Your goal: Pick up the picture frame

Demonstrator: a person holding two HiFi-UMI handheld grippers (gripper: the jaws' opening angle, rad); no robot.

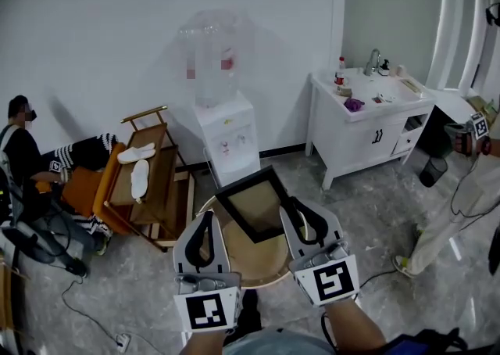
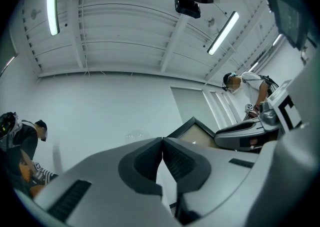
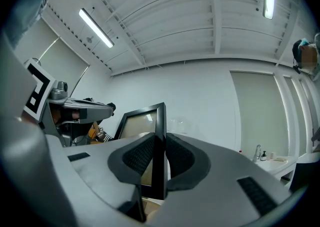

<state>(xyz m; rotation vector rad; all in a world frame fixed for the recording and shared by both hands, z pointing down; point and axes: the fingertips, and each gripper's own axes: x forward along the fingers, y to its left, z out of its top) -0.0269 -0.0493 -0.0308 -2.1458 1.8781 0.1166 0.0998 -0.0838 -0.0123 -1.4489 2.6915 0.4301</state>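
Picture frame (image 1: 251,206), 1 item: black edge pinched by right gripper (image 1: 295,216) to hold it clear above round table (image 1: 269,274); left gripper (image 1: 206,230) alongside, jaws together on nothing.

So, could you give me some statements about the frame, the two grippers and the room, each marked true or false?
1. The right gripper is shut on the picture frame's edge. True.
2. The left gripper also grips the frame. False: its fingers are together, with nothing between them.
3. The frame lies flat and untouched. False: the right gripper holds it tilted over the round table.
4. A water dispenser stands against the wall. True.
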